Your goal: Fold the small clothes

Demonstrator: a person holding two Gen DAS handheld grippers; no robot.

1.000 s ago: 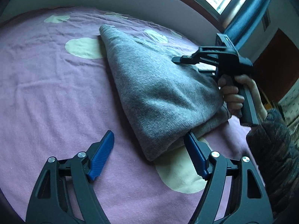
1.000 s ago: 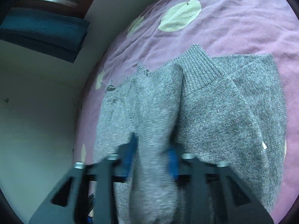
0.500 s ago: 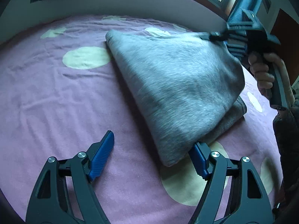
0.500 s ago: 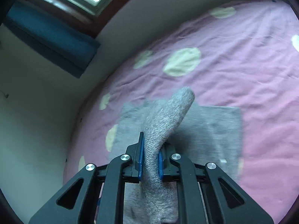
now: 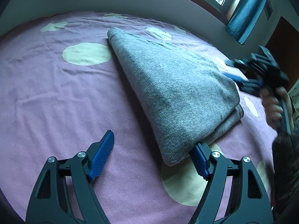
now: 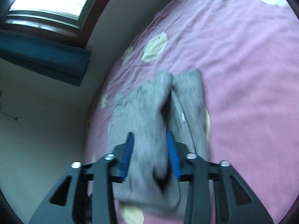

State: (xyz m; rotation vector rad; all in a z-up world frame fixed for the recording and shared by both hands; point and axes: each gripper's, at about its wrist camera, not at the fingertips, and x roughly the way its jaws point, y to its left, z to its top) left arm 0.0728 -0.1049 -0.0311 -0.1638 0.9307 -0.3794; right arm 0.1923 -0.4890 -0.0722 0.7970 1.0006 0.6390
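The fold of the grey sweater (image 5: 173, 93) on the bed (image 5: 56, 97) is being let go: the right gripper (image 6: 149, 149) has just been opening its jaws, knit loose between them, while the left gripper (image 5: 153, 156) gapes empty at the near corner, so next it should back clear and smooth the stack.

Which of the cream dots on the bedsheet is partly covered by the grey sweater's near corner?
The big dot beside the left gripper's right finger; the other dots lie bare, further off.
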